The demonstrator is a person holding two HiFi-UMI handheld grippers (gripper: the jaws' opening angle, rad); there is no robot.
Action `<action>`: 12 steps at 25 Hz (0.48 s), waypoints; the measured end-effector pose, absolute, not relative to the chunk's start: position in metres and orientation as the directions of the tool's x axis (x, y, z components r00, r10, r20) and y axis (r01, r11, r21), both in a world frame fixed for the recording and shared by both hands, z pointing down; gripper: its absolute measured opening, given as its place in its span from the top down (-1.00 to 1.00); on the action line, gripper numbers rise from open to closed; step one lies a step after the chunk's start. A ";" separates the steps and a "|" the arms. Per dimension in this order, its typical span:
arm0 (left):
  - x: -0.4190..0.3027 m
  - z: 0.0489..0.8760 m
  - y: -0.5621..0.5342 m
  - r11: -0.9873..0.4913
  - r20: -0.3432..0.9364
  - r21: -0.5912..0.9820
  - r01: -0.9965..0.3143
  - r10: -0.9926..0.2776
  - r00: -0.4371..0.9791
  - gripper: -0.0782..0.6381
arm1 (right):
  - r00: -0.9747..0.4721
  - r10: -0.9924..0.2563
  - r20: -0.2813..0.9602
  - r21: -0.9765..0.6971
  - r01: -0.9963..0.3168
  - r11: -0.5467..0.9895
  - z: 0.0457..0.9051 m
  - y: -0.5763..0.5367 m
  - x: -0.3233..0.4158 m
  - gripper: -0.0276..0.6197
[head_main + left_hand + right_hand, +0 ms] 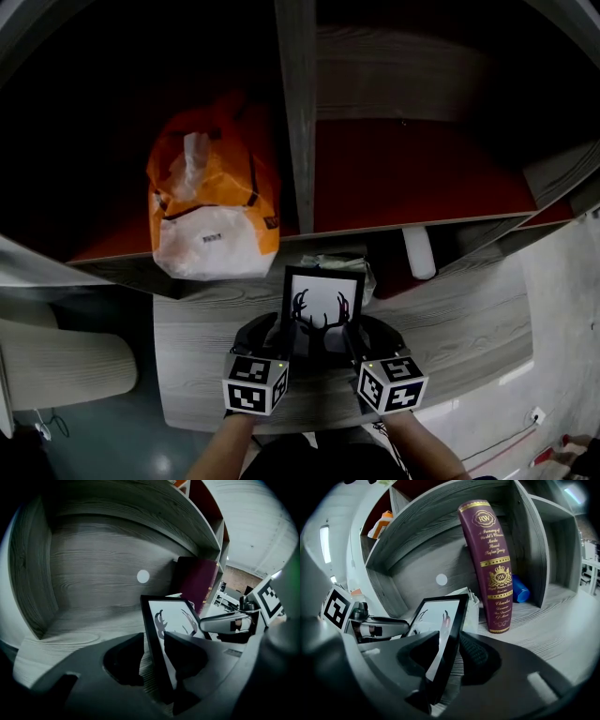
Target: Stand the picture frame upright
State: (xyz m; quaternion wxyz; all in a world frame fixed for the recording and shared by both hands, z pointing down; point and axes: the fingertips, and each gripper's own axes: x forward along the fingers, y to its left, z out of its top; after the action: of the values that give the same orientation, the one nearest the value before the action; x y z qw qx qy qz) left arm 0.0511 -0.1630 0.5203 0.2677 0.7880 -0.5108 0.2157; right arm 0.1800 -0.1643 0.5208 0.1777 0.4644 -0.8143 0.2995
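The black picture frame [323, 314] with a white antler print stands upright on the grey wooden desk [459, 328], leaning back slightly. My left gripper [274, 335] straddles its left edge and my right gripper [361, 335] its right edge. In the left gripper view the frame [174, 618] sits between the jaws of the left gripper [153, 644], with bare wood showing beside the outer finger. In the right gripper view the frame [436, 616] stands between the spread jaws of the right gripper [450, 643], the pads not pressing. Both grippers are open.
An orange and white bag [216, 202] stands in the left shelf bay, past an upright divider [298, 112]. A maroon book [490, 564] stands behind the frame, a blue object [519, 591] beyond it. A white cylinder [419, 253] lies at right. A pale chair [66, 361] is left.
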 end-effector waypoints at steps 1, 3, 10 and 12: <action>0.051 0.521 -0.164 -0.334 0.613 0.203 -0.921 -0.690 0.385 0.40 | -0.507 -0.648 0.569 -0.325 -0.862 0.389 0.522 -0.165 0.180 0.50; 0.051 0.523 -0.165 -0.323 0.610 0.217 -0.921 -0.691 0.386 0.39 | -0.506 -0.646 0.571 -0.330 -0.862 0.385 0.524 -0.166 0.179 0.48; 0.048 0.530 -0.170 -0.291 0.612 0.268 -0.918 -0.685 0.396 0.31 | -0.500 -0.647 0.576 -0.338 -0.866 0.368 0.530 -0.170 0.180 0.51; 0.048 0.530 -0.171 -0.293 0.609 0.276 -0.915 -0.683 0.402 0.31 | -0.501 -0.644 0.578 -0.342 -0.865 0.366 0.531 -0.170 0.180 0.51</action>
State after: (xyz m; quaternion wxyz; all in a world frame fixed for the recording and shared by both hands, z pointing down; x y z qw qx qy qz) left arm 0.0484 -0.1710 0.5300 0.3025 0.7808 -0.5118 0.1919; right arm 0.1797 -0.1700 0.5305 0.1763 0.4673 -0.8075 0.3137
